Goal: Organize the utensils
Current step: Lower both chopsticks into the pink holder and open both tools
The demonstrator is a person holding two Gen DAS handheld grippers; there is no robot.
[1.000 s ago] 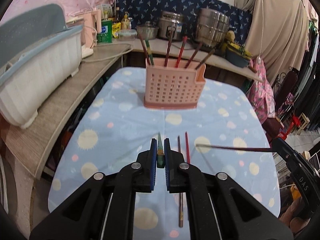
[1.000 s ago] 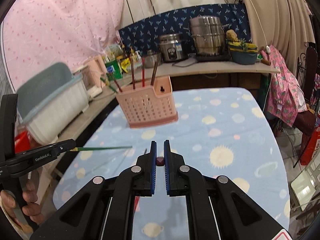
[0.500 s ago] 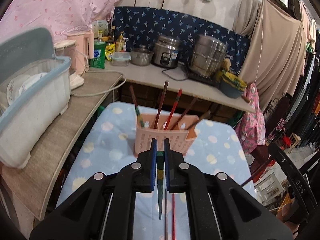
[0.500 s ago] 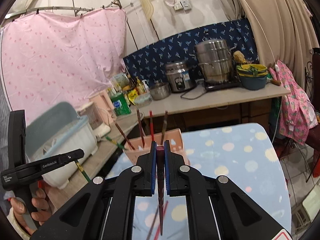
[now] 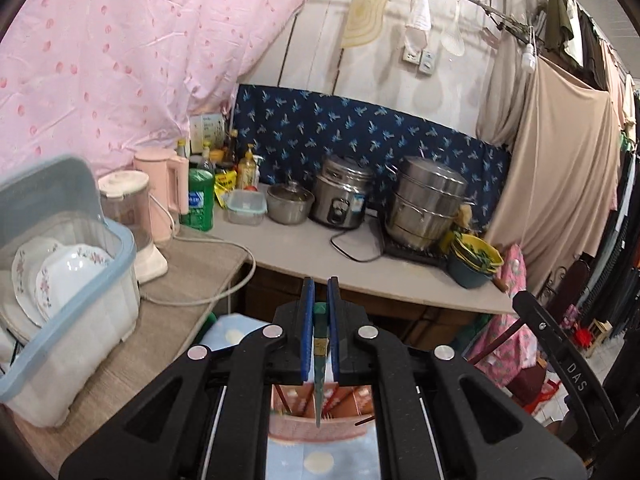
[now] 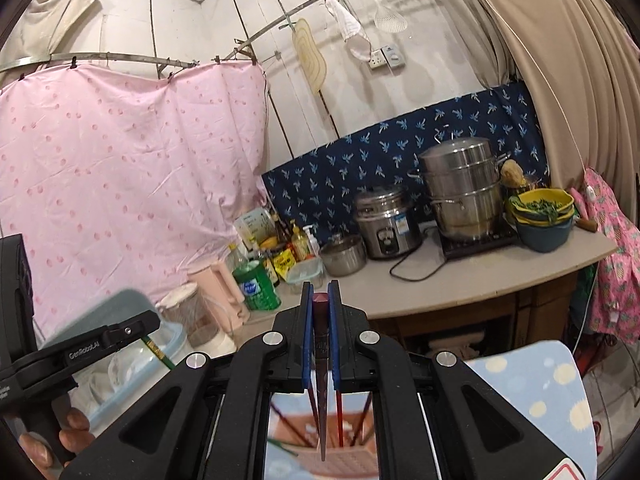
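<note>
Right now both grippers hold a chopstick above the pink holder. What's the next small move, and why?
Probably lower both straight down. The left gripper is shut on the green chopstick, the right gripper on the dark red chopstick. Each tip hangs pointing down over the open top of the pink holder, not yet among the chopsticks standing inside, so easing down before opening seems safest.

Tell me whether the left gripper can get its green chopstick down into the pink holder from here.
Probably yes: the left gripper holds the green chopstick tip-down over the pink holder, with nothing visible between them.
</note>
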